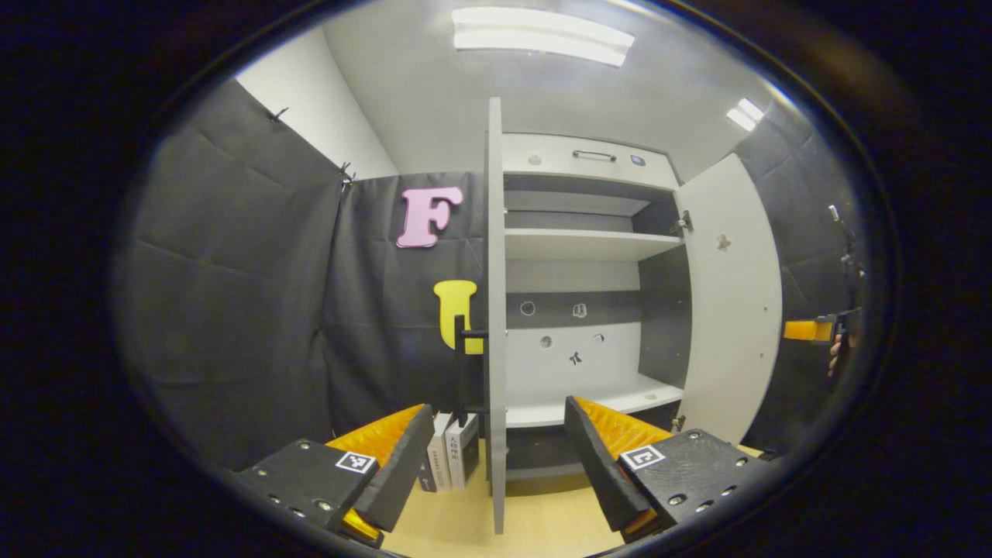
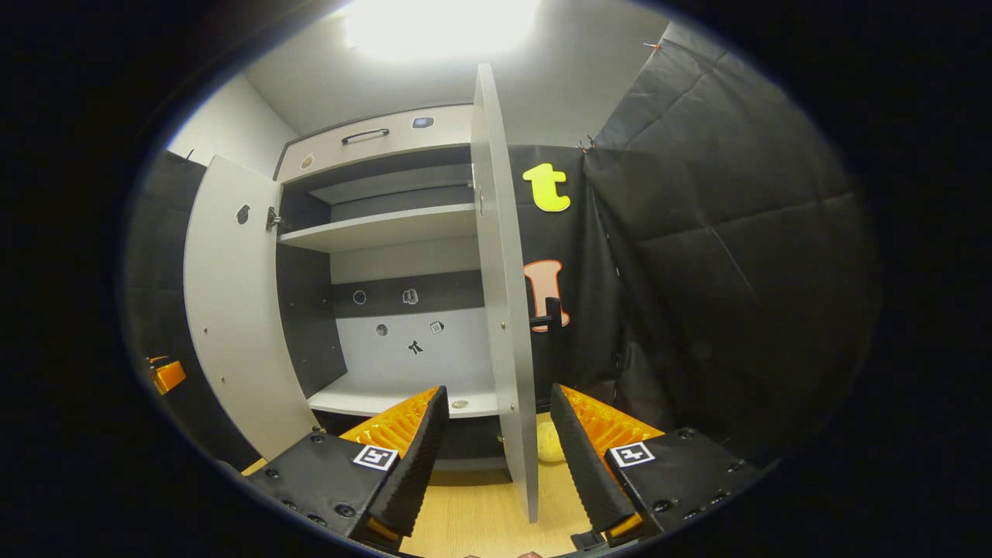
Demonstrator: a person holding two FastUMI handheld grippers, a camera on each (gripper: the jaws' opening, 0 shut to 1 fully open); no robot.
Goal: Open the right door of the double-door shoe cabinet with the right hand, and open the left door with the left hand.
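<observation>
Both doors of the shoe cabinet (image 1: 589, 155) are swung out, so the task looks essentially done; what's left, by my read, is just backing off. In the left gripper view your left gripper (image 1: 496, 457) sits with its fingers spread wide, straddling the free edge of the left door (image 1: 494, 310), which you see edge-on straight ahead between the fingers. Neither finger appears to press on the panel; gap on both sides, so it grips nothing. The door's dark bar handle (image 1: 462, 364) is just left of that edge, above your left finger, and some boxes (image 1: 449, 461) stand on the floor beyond it. That edge-on pose makes sense: you're lined up with the door's plane. Far off at the right edge you can see the other gripper (image 1: 810, 331) and a bit of the hand holding it, past the opened right door (image 1: 732, 310). In the right gripper view it's the mirror case: right gripper (image 2: 496, 449) wide open, the right door's (image 2: 504, 310) edge running down between the fingers, touching neither as far as I can tell, its handle (image 2: 550, 314) just right of the edge. The left door (image 2: 232, 310) stands open off to the left. Shelves (image 2: 380, 229) inside are exposed, and a small pale object (image 2: 549, 448) on the floor beyond the door is too blurred to identify.
</observation>
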